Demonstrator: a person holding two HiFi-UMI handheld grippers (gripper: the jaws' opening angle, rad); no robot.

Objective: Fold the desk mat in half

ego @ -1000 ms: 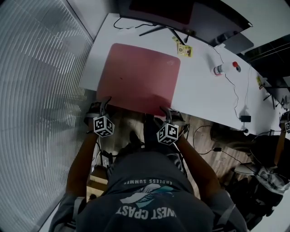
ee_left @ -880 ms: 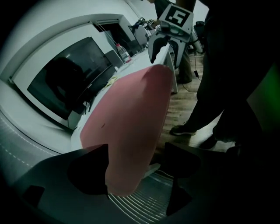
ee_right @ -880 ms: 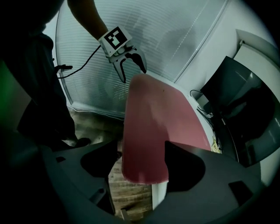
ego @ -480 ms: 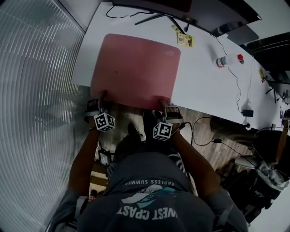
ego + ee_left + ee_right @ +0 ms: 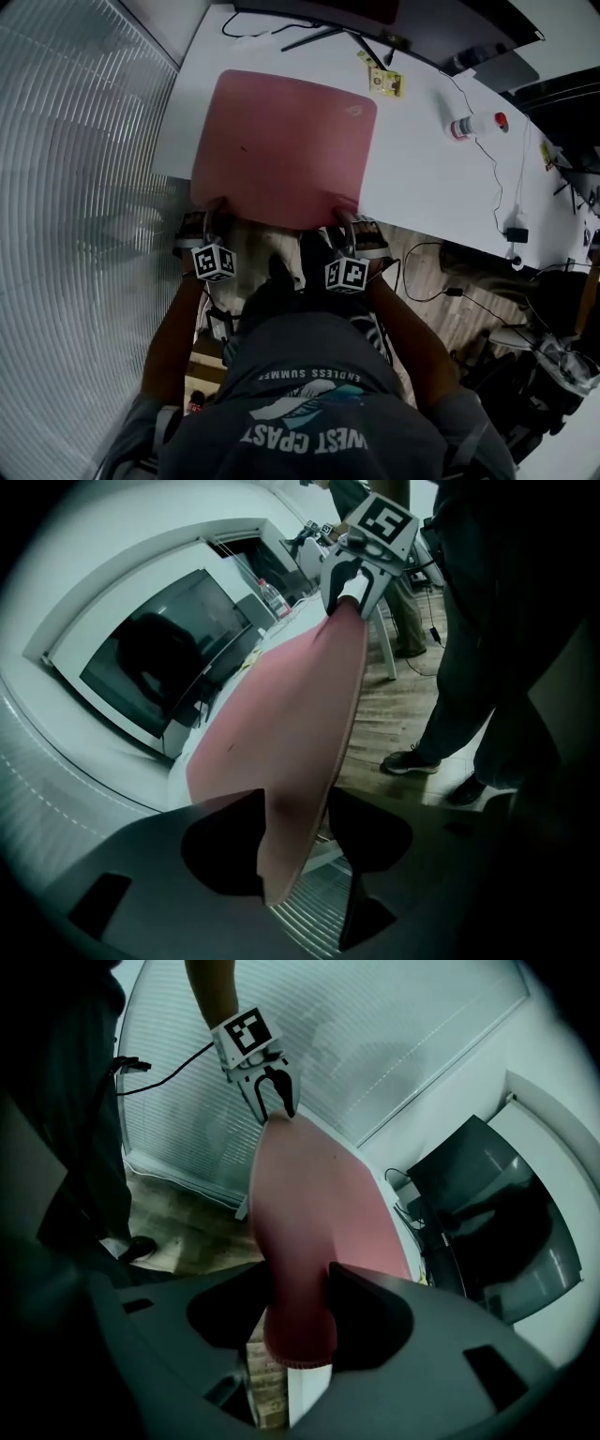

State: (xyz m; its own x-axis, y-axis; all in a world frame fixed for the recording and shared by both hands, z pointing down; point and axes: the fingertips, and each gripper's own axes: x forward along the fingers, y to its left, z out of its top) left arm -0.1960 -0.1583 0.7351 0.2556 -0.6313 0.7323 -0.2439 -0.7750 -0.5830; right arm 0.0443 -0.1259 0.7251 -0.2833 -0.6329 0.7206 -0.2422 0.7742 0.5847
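The person's dark T-shirt (image 5: 300, 398) reads, upside down, "ENDLESS SUMMER" and, larger, "WEST COAST"; the left gripper (image 5: 214, 208) and right gripper (image 5: 345, 220) each carry a square code marker; the yellow card's (image 5: 385, 83) print is too small to read

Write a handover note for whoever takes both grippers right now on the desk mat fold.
Left gripper: its jaws have just been closing and now appear to pinch the near left corner of the desk mat.
Right gripper: the same, jaws just closed onto the near right corner.
The desk mat lies flat and unfolded on the white table, its near edge slightly past the table's edge.
Done: both near corners gripped.
Left to do: lift the near edge, carry it over to the far edge, lay it down, release.
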